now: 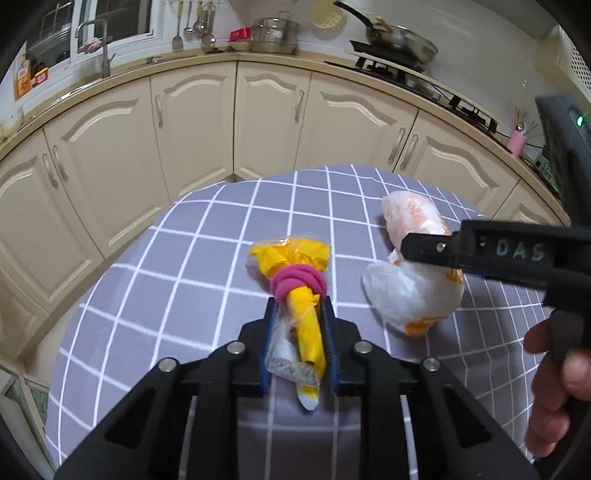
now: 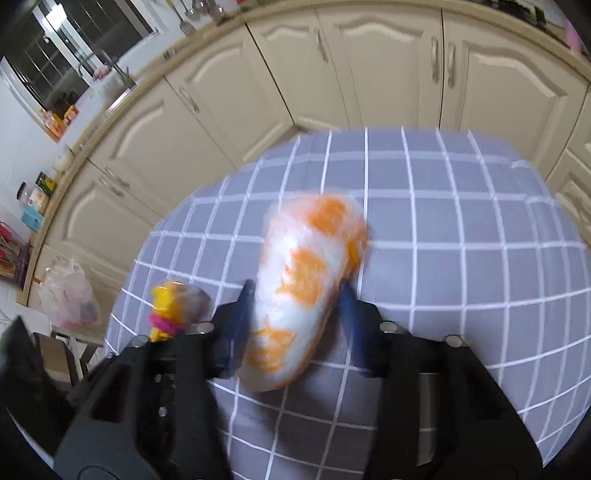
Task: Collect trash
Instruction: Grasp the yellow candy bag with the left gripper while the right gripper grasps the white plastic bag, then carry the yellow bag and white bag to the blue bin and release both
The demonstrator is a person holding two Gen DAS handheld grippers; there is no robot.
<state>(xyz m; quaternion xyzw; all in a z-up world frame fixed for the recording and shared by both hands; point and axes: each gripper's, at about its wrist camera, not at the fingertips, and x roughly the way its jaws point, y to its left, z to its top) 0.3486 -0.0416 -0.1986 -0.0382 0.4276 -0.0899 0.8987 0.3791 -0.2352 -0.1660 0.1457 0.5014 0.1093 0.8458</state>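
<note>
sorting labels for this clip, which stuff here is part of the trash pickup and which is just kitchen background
Job:
- yellow wrapper bundle with pink band, clamped in the left tool
- white and orange plastic bag, between the right tool's fingers

Background:
- checked tablecloth
- frying pan on the stove
- steel pots
- faucet
- pink cup

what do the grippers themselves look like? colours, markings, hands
Both grippers, left gripper and right gripper, are matte black plastic frames with silver round bolts and blue finger pads. Seen from the left wrist camera, the right one carries raised "DAS" lettering on its side, and a bare hand grips its handle; no sleeve or cable shows.
</note>
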